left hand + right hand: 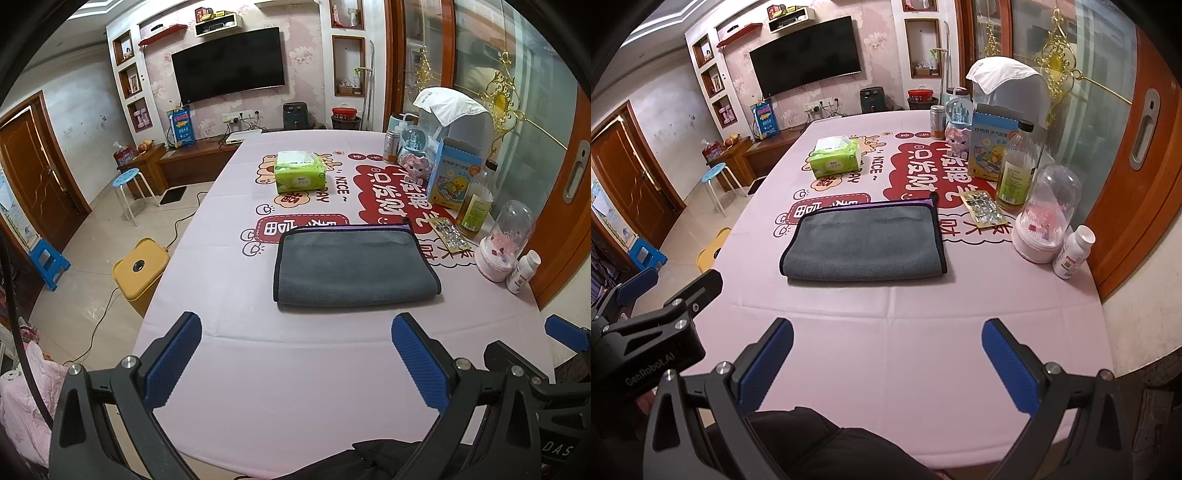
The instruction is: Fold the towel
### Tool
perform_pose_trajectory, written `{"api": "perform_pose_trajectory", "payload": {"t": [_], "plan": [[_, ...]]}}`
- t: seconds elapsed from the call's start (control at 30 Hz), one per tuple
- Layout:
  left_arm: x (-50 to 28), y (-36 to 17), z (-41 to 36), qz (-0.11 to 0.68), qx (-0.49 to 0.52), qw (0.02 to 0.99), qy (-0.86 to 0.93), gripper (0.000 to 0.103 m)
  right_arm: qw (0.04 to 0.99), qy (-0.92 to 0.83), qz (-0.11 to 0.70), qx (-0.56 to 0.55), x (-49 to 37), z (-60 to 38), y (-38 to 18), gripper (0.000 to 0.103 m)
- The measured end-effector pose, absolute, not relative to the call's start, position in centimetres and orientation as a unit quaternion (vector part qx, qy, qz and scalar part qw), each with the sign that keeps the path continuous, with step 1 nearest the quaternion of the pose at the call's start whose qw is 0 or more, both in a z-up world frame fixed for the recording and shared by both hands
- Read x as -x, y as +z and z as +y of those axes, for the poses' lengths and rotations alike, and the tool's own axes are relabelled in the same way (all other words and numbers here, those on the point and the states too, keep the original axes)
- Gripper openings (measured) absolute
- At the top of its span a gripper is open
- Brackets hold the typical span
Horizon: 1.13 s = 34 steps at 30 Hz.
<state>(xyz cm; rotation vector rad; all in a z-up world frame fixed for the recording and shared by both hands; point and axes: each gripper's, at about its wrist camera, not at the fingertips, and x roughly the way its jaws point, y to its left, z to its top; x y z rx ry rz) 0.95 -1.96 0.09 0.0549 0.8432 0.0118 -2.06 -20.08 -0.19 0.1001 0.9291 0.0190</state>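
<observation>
A grey towel (354, 264) with a dark hem and a purple underside lies folded flat on the pink table cover (295, 369); it also shows in the right wrist view (866, 242). My left gripper (295, 360) is open and empty, held back from the towel near the table's front edge. My right gripper (886, 363) is open and empty too, also short of the towel. The right gripper's blue finger shows at the left view's right edge (565, 330), and the left gripper's body shows in the right view (653, 332).
A green tissue box (300, 171) sits beyond the towel. Along the right edge stand a glass bottle (476, 201), a dome ornament (504, 242), a white pill bottle (522, 271), a blister pack (448, 232) and a blue carton (456, 175). A yellow stool (138, 271) stands left of the table.
</observation>
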Motion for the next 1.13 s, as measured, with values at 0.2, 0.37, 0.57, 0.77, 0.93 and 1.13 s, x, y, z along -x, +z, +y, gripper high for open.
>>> {"api": "perform_pose_trajectory", "payload": {"t": [0.2, 0.37, 0.57, 0.77, 0.93, 1.13], "plan": [[-0.96, 0.1, -1.97, 0.41, -0.027, 0.912, 0.005, 0.102, 0.893, 0.009, 0.448, -0.048, 2.07, -20.08, -0.18, 0.102], [-1.02, 0.02, -2.02, 0.41, -0.027, 0.912, 0.005, 0.102, 0.892, 0.009, 0.448, -0.048, 2.03, -20.01, -0.11, 0.102], [-1.0, 0.06, -2.03, 0.41, -0.027, 0.912, 0.005, 0.102, 0.892, 0.009, 0.449, -0.048, 2.02, -19.98, -0.08, 0.102], [-1.01, 0.07, -2.03, 0.41, -0.027, 0.912, 0.005, 0.102, 0.892, 0.009, 0.449, -0.048, 2.0, -19.94, -0.04, 0.102], [-1.02, 0.07, -2.05, 0.41, -0.027, 0.912, 0.005, 0.102, 0.892, 0.008, 0.449, -0.048, 1.98, -19.89, -0.01, 0.102], [-1.01, 0.08, -2.08, 0.41, -0.027, 0.912, 0.005, 0.102, 0.892, 0.008, 0.45, -0.048, 1.96, -19.9, 0.03, 0.102]]}}
